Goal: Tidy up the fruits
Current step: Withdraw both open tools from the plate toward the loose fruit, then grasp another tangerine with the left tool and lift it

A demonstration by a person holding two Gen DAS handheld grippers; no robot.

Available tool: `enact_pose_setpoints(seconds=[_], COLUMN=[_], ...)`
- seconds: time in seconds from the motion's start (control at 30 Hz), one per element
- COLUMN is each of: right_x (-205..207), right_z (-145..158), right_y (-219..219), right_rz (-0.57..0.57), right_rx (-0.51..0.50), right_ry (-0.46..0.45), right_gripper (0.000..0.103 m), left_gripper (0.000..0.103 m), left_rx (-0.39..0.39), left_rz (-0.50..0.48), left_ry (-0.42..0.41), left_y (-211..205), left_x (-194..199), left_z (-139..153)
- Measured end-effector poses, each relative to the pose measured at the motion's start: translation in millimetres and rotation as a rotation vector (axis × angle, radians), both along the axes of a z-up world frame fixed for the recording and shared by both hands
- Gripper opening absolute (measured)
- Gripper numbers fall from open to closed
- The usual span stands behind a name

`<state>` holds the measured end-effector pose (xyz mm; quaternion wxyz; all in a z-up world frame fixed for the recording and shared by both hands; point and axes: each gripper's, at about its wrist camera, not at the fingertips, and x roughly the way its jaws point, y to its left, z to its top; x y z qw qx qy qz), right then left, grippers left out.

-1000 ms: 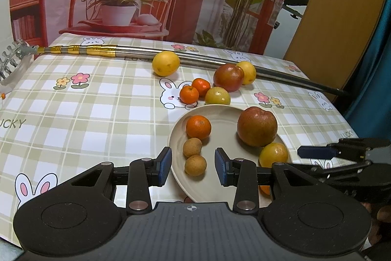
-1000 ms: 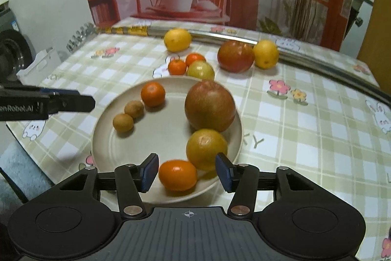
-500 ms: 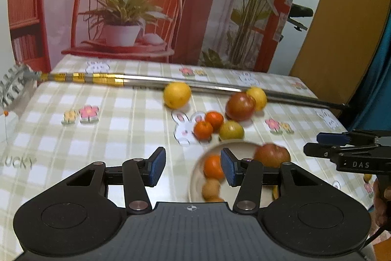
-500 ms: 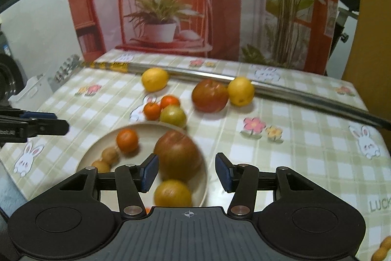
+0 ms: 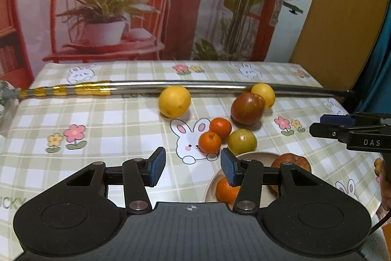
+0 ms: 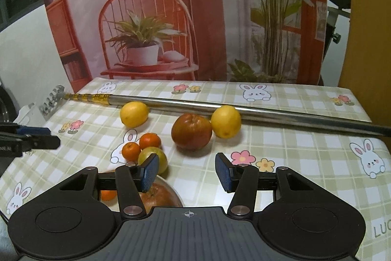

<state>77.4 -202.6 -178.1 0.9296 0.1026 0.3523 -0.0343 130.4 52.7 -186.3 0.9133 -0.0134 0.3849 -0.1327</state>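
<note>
Both grippers have pulled back from the plate (image 5: 244, 158), so the loose fruits (image 6: 151, 146) beyond it fill my views. My left gripper (image 5: 193, 169) and right gripper (image 6: 187, 173) stand apart and empty, ready for those fruits.

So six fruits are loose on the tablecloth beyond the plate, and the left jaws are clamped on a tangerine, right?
Not quite: the left gripper holds nothing; its jaws stand open over bare tablecloth, as the left wrist view shows. Six fruits do lie beyond the plate.
</note>
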Motion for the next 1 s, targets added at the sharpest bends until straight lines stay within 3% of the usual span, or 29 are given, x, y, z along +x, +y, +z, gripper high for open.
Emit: enact_pose_setpoints(seconds=[0.53,1.0], right_x=[19.8,30.3], right_z=[-22.2,-31.4], right_y=[-15.1,-22.5], right_rz=[-0.013,-0.020], right_rx=[0.072,0.096], right_ry=[0.044,0.067], right_gripper=[0.048,0.048], left_gripper=[0.052,0.047], left_rx=[-0.058,-0.032], left_rz=[-0.086,-0.116], left_ry=[0.113,0.167], left_y=[-18.6,-35.5], left_x=[66.1,91.2], left_z=[-43.0,-68.8])
